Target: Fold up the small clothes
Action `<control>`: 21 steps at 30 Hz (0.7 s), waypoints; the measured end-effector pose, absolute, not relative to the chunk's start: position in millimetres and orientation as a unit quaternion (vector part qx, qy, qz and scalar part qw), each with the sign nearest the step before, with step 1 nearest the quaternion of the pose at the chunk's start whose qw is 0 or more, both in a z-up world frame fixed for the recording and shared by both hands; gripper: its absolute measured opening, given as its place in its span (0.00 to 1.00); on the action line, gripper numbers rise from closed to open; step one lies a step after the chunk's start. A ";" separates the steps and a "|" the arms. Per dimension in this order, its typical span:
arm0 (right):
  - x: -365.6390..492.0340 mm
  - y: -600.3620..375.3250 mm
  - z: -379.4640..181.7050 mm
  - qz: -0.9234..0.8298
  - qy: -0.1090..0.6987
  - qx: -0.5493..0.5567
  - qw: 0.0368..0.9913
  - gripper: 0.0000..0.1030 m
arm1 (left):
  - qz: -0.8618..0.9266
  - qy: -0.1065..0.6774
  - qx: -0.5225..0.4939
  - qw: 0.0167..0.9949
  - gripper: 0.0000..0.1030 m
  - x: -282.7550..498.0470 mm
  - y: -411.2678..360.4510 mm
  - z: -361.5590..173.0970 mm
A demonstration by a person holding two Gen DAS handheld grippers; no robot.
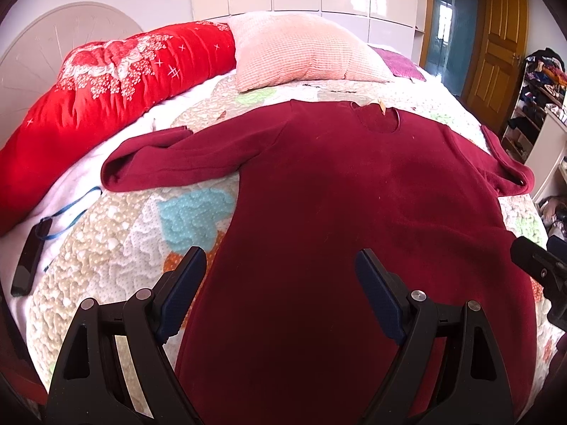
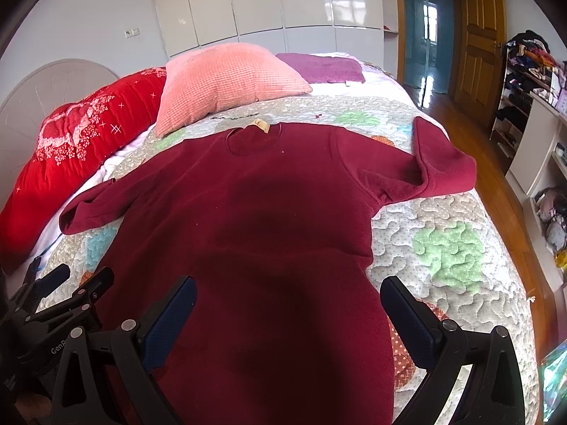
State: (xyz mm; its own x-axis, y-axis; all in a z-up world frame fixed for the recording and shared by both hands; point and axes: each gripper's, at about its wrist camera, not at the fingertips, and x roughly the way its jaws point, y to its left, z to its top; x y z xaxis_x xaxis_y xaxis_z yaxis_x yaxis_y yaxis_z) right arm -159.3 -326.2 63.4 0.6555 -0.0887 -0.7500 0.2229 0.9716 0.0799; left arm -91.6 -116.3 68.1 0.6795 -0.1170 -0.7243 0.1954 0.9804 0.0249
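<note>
**Sweater laid flat, both grippers spread above the hem end**

Sweater position: dark red, spread flat on the patchwork quilt, front side up. Long axis runs straight ahead from the jaws, hem end nearest, neckline farthest and pointing toward the pink pillow. A tan label shows at the neck.

Left gripper: jaws released and spread wide, nothing between them. Its left finger sits over bare quilt just outside the garment's left edge; its right finger sits over the red fabric. Whether either finger touches the cloth cannot be told. Ahead and left of the jaws, the left sleeve extends sideways and doubles back on itself. Farther left lie a dark flat device with a blue cord, and a red floral quilt roll.

Right gripper: jaws likewise released and wide, empty. Its left finger lies over the fabric, its right finger at the garment's right edge where the quilt begins. Ahead and right of these jaws, the right sleeve bends upward with its cuff folded back. Beyond the pillow lies a purple cloth.
</note>
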 end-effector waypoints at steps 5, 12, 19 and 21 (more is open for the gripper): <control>-148.8 -326.4 57.0 -0.094 0.412 0.077 0.903 1.00 | -0.092 0.393 0.038 0.914 0.84 -73.9 -118.9 65.8; -134.9 -328.9 53.8 -0.109 0.409 0.083 0.902 1.00 | -0.106 0.386 0.044 0.915 0.84 -57.4 -125.6 58.3; -122.7 -325.2 46.0 -0.115 0.418 0.081 0.898 1.00 | -0.115 0.394 0.054 0.910 0.84 -52.5 -126.1 46.6; -123.0 -324.4 44.3 -0.115 0.417 0.084 0.898 1.00 | -0.118 0.392 0.054 0.911 0.84 -53.1 -125.3 46.6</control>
